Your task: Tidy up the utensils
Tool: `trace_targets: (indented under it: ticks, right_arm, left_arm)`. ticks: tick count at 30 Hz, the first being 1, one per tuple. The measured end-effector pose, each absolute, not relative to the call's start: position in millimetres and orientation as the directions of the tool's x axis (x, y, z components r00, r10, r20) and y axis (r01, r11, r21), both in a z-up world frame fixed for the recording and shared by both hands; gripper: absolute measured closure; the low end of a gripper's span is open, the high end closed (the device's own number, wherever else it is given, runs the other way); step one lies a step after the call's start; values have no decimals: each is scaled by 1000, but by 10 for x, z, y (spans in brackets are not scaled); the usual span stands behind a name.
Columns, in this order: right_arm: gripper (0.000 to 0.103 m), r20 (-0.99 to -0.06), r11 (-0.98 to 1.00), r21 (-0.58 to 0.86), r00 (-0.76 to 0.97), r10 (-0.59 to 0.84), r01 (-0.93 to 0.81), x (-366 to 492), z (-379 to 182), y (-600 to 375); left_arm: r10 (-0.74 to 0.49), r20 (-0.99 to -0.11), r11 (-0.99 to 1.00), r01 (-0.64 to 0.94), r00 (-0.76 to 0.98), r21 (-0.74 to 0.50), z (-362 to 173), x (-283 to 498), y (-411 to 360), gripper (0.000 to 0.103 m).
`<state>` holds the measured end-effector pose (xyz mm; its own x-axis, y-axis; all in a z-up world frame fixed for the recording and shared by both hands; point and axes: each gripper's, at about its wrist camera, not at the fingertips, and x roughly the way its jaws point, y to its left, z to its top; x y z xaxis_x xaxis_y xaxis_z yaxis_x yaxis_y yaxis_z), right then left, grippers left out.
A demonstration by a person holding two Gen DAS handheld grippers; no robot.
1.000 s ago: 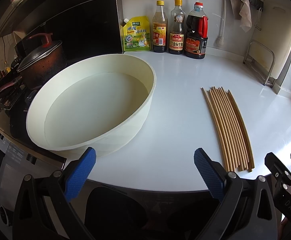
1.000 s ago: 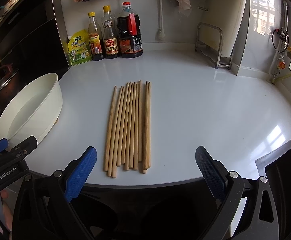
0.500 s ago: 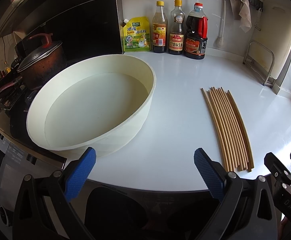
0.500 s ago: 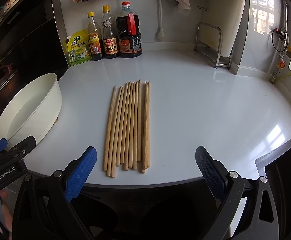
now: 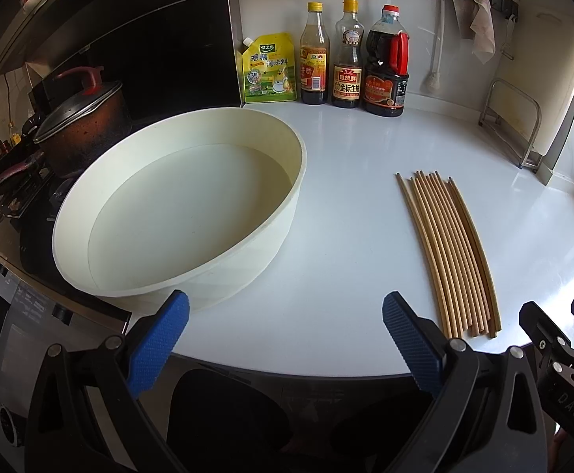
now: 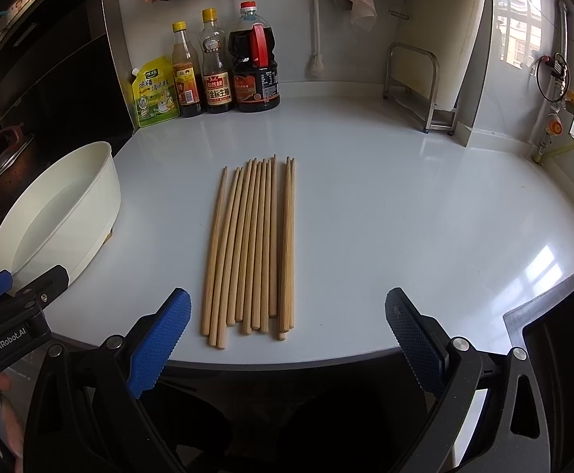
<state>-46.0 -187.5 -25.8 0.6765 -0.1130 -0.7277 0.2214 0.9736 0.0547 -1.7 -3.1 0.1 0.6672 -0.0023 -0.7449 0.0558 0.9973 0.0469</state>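
Chopsticks (image 6: 252,244) ahead of right hand-held gripper (image 6: 287,339)

A home kitchen: sauce bottles (image 6: 217,75) on a white countertop (image 6: 405,205) beside a stove pot (image 5: 81,118).

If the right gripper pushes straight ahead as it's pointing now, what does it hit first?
Most likely the chopsticks: the open right gripper points along the row, whose near ends lie just ahead between its fingers. Its height above the countertop is unclear.
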Motion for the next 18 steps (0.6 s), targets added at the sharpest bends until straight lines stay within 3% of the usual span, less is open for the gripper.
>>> trace_targets:
  ticks: [18]
  right_arm:
    - [9, -727, 977, 61, 680, -98, 206, -449, -269, -1876]
  left_arm:
    - [-22, -755, 996, 80, 655, 40, 24, 29, -121, 6]
